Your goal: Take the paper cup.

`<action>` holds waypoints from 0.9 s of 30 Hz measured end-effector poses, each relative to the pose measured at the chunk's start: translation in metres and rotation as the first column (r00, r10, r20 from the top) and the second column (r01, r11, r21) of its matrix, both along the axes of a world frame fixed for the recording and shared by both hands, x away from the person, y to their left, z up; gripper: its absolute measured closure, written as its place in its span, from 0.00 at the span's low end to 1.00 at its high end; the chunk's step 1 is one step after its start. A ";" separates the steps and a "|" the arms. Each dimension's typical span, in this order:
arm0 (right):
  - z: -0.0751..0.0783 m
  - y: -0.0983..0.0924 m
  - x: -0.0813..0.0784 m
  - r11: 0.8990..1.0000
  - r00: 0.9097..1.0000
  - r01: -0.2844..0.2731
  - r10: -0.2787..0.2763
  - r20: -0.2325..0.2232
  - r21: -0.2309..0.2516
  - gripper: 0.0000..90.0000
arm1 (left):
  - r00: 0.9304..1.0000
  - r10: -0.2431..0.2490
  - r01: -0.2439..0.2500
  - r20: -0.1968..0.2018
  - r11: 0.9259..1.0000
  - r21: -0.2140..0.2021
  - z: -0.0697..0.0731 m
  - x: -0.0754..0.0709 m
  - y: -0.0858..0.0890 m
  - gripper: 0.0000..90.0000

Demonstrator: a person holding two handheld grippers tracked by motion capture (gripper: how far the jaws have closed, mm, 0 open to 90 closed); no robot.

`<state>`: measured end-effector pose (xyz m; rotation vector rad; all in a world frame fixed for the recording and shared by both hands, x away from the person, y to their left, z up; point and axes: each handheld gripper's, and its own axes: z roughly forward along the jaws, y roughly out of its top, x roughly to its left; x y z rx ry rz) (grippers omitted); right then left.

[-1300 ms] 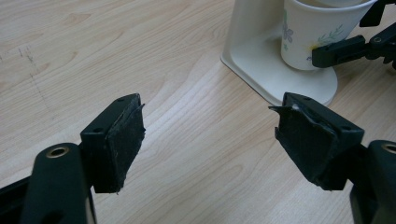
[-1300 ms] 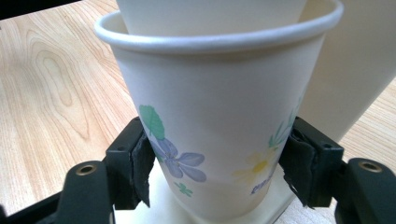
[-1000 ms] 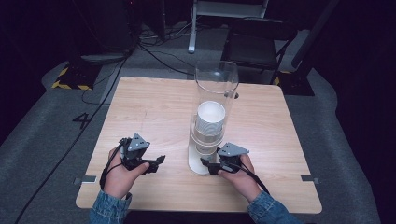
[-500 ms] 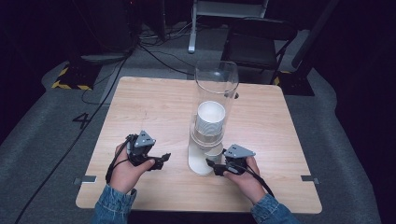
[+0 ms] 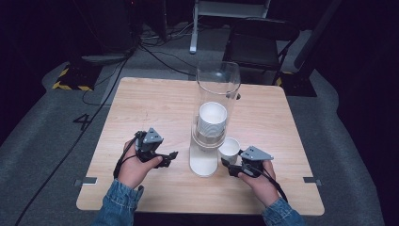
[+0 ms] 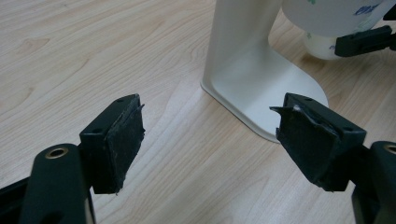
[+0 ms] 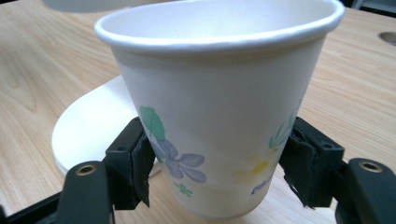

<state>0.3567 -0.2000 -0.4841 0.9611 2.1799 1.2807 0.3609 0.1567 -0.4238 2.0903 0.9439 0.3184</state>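
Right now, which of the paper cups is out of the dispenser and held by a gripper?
The loose paper cup right of the dispenser base, upright between the right gripper's jaws. The other cups are stacked in the clear tube.

right claw [image 7: 215, 172] clamped on upright flowered paper cup [image 7: 219, 107]; white base plate [image 7: 93, 126] behind, on wooden table [image 7: 355, 93].

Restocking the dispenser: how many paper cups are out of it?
1: a paper cup in the right gripper, beside the dispenser. The stack inside hides its count.
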 end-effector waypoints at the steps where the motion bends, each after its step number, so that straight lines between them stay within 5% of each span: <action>1: 0.000 0.000 0.000 1.000 1.000 0.000 0.000 0.000 0.000 0.36 | 1.000 0.000 0.000 0.000 1.000 0.000 0.000 0.000 0.000 0.25; 8: 0.009 -0.019 0.003 0.997 0.999 0.053 -0.053 -0.006 0.053 0.36 | 1.000 0.008 -0.008 0.013 1.000 0.009 0.000 0.003 0.001 0.25; 17: 0.023 -0.045 0.013 0.984 0.990 0.139 -0.140 0.000 0.116 0.36 | 1.000 0.031 -0.031 0.004 1.000 -0.007 -0.001 -0.001 0.007 0.25; 27: 0.028 -0.064 0.025 0.967 0.978 0.207 -0.202 -0.044 0.151 0.36 | 0.999 0.052 -0.052 0.002 0.999 0.001 -0.003 -0.006 0.016 0.25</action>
